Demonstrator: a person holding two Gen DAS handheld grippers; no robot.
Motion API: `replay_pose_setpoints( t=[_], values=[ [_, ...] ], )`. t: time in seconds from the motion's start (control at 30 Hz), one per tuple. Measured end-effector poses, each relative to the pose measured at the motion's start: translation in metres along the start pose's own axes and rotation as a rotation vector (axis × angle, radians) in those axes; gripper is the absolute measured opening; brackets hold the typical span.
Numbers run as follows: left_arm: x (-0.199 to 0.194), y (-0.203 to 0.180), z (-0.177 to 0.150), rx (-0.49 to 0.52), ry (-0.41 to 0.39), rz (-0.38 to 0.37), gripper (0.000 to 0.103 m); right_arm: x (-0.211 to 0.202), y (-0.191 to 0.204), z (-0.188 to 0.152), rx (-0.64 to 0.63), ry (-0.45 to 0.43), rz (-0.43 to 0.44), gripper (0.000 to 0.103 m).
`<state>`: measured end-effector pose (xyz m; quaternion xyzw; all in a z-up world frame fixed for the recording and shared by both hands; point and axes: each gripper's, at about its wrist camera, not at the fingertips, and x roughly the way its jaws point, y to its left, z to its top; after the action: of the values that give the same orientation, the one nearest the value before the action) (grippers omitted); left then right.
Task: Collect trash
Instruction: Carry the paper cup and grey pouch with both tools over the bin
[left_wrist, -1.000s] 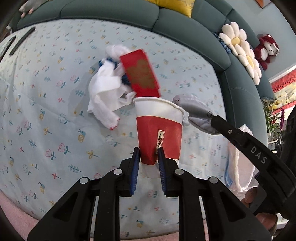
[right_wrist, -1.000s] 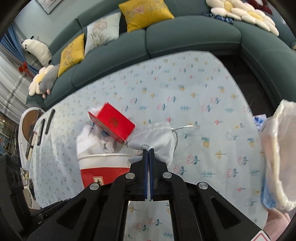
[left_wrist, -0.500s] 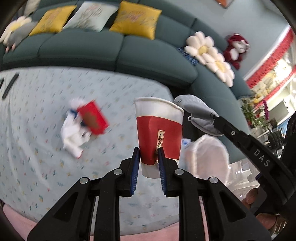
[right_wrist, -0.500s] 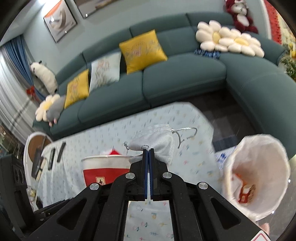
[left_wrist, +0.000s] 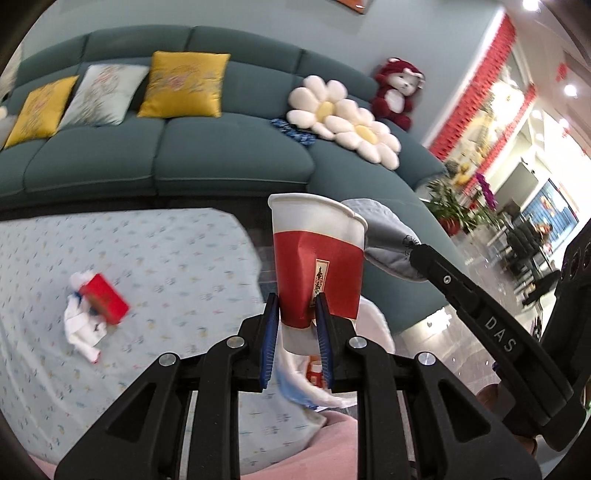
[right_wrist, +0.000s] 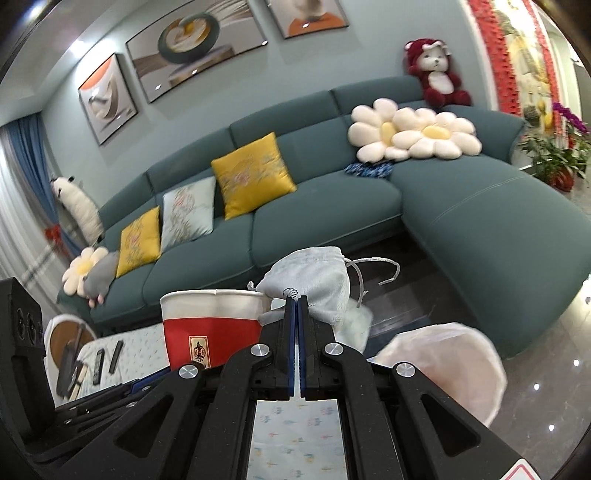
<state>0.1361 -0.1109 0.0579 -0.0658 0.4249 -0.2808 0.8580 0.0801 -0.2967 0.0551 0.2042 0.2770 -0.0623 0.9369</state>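
Writing: the right gripper (left_wrist: 417, 251) carries the white letters "DAS" along one finger in the left wrist view; the paper cup (left_wrist: 317, 258) bears a small cream label with dark characters too small to read.
Left gripper (left_wrist: 295, 325): blue pads pinch the cup near its base, denting the red band; the cup stands upright in the air, rim uppermost, just beside the pouch.
Right gripper's hold: jaws pressed together on the lower edge of a grey drawstring pouch (right_wrist: 314, 280); the pouch's cord loops free to the right.
Bin: a white-lined trash bin (right_wrist: 454, 362) sits on the floor off the table's right end; in the left wrist view the cup and fingers cover most of it, and a scrap of red inside is too hidden to name.
Table: a floral cloth (left_wrist: 166, 266) covers it; toward its left part lie a red box (left_wrist: 105, 302) and crumpled white tissue (left_wrist: 83, 332), touching, both blurred.
Far corner: dark slim items (right_wrist: 107, 360) on the cloth's left end, indistinct.
Pose: both grippers point downward and forward over the table's right end, side by side, toward a teal sofa (right_wrist: 332, 192).
Cut off: the hands are barely seen.
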Motion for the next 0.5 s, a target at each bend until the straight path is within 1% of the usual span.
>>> replay_pose_setpoints(
  t=[0.13, 0.27, 0.5],
  values=[
    [0.007, -0.031, -0.002, 0.046, 0.006, -0.023, 0.020, -0.016, -0.028, 0.006, 0.030, -0.024, -0.024, 0.002],
    [0.022, -0.055, -0.006, 0.083, 0.028, -0.039, 0.020, -0.026, -0.055, 0.004, 0.062, -0.035, -0.051, 0.002],
    [0.055, -0.073, -0.020, 0.113, 0.092, -0.061, 0.020, -0.022, -0.098, -0.010, 0.126, -0.008, -0.087, 0.002]
  ],
)
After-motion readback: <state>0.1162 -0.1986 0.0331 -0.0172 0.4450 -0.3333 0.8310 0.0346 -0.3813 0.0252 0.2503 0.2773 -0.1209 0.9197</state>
